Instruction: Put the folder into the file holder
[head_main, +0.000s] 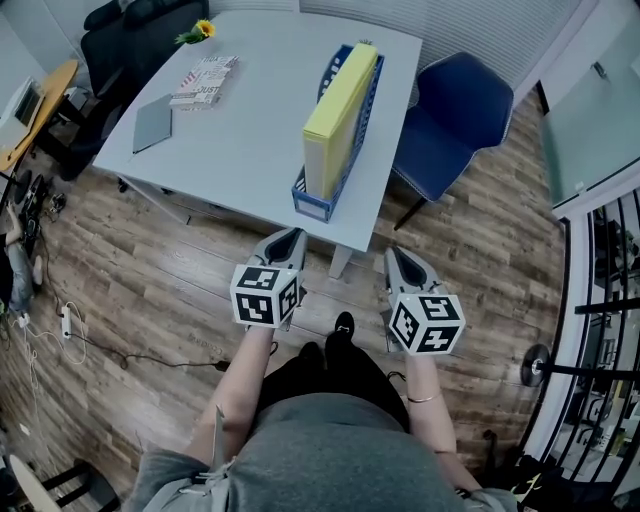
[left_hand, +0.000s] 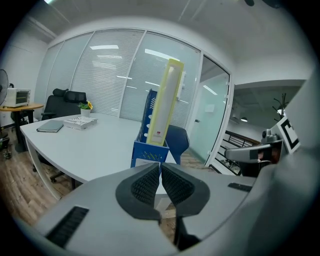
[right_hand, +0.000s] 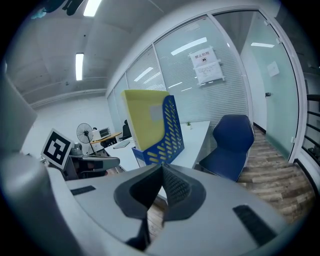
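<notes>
Left claw (left_hand: 160, 166) closed; yellow folder (head_main: 340, 95) upright in holder (head_main: 312, 203).

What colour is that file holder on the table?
The file holder is blue, with a yellow folder standing in it; clearest in the head view.

Table (head_main: 250, 140): white, straight ahead of you.
Blue chair (head_main: 452, 120): at your table's right edge.
Grey notebook (head_main: 152, 122): lying flat on your far left, near printed booklets (head_main: 205, 80).
Yellow flower (head_main: 200, 30): far corner.

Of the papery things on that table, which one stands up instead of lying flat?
The yellow folder, on edge inside the blue file holder. The grey notebook and the stack of patterned booklets both lie flat.
</notes>
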